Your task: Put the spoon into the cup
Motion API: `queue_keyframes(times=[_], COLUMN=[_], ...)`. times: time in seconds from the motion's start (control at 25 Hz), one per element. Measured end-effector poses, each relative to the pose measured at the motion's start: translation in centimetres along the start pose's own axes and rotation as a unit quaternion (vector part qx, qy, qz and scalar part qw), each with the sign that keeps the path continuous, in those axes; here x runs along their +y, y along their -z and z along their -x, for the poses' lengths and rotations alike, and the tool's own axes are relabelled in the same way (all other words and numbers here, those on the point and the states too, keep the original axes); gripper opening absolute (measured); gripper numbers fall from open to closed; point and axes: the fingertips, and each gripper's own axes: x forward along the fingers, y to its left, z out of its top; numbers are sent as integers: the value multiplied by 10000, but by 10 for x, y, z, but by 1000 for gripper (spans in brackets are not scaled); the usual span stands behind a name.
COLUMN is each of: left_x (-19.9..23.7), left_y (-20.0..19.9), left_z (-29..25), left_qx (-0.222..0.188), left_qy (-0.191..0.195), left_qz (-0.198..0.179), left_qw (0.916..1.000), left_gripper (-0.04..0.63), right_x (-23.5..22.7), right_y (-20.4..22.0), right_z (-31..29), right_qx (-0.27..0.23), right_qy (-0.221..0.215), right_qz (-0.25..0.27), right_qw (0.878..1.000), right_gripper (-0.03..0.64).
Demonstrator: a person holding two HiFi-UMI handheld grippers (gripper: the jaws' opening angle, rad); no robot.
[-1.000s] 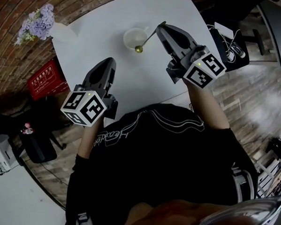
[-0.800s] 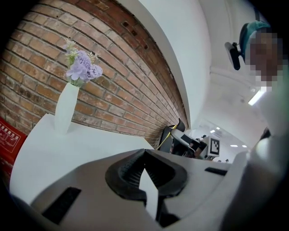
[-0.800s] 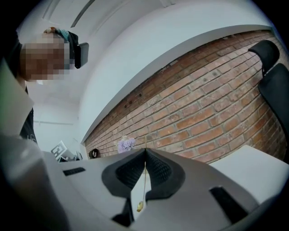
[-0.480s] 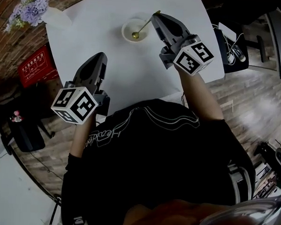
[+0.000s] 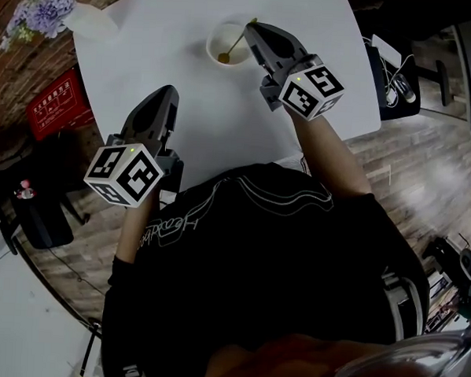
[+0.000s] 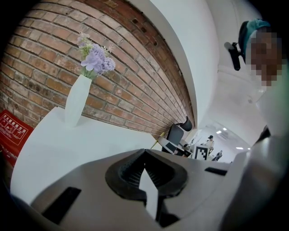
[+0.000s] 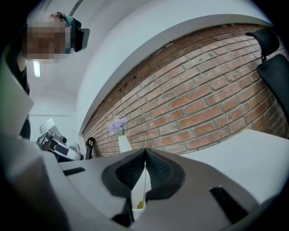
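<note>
Over cup (image 5: 212,41), right claw (image 5: 256,26) clamped on spoon (image 5: 237,42) handle, spoon bowl inside cup; left claw (image 5: 168,92) closed, empty.

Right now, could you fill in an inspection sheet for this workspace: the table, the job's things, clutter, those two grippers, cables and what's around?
Surface: white table.
Job's things: white cup upright toward the far edge; gold spoon slanted, its bowl end inside the cup's rim.
Clutter: white vase of purple flowers at the far left corner.
Grippers: right gripper shut on the spoon's handle; left gripper shut, empty, over the table's near side.
Cables: white leads on a dark object right of the table.
Surroundings: brick wall, red box on the floor at left, wood floor.
</note>
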Motion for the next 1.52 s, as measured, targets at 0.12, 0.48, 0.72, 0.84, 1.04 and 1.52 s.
queue_keyframes(times=[0.12,0.48,0.72,0.84,1.04,1.52], left_x=[3,7,8,9,12,7], left_y=[1,5,7,8,8,10], left_z=[0,-2,-5,-6,-6,-9], left_qx=[5,40,46,35,3,6], left_qy=[-13,-31,-61,-97,-183,-192], left_qz=[14,28,63,78,118,137], left_qw=[10000,10000,10000,9999,9998,9997], left_gripper=[3,3,3,3,3,3], right_x=[-3,-11,-25,-31,-43,-56], right_y=[7,20,24,27,33,33], right_z=[-1,-1,-1,0,-1,11], right_qx=[46,106,150,127,138,9], right_qy=[37,82,150,185,234,271], right_qz=[-35,-274,-551,-736,-1150,-1729], right_qw=[10000,9995,9983,9970,9930,9846], right_gripper=[0,0,0,0,2,64])
